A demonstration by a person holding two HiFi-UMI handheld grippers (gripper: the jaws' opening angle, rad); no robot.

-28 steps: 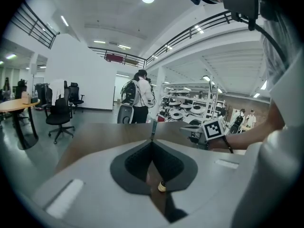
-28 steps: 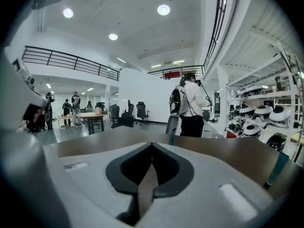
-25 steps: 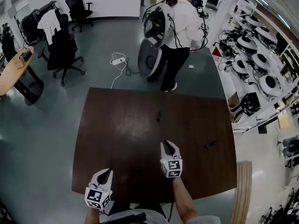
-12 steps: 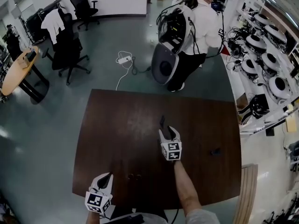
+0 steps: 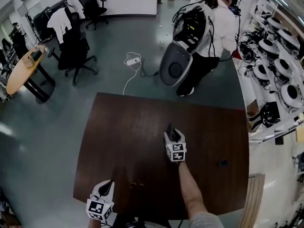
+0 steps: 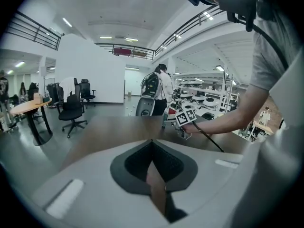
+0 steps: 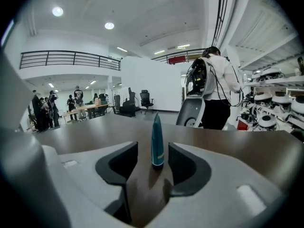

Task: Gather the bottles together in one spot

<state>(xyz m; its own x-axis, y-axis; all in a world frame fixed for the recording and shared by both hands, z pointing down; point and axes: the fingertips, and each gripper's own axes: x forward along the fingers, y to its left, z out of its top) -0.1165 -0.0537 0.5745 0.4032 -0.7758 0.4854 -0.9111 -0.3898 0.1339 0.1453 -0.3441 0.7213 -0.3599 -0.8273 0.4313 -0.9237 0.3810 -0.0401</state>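
A dark brown rectangular wooden table [image 5: 123,127] fills the middle of the head view. Beyond its far edge, on the grey floor, stands a person in a white top [image 5: 223,23] who carries a bulky dark pack with cables. A black office chair on castors [image 5: 76,49] stands well apart at the upper left.

The right gripper [image 5: 173,131], pale grey with a marker cube, reaches out over the middle of the table on a bare forearm. Its jaws have just been opening and stand partly apart. A slim teal bottle with a pointed cap [image 7: 157,141] stands upright on the table in the gap between them, with space on either side, so the dark pads do not press it.

The left gripper [image 5: 109,184] hangs at the near table edge, jaws together with nothing between them.

A small dark thing [image 5: 222,163] lies on the table to the right, too small to make out
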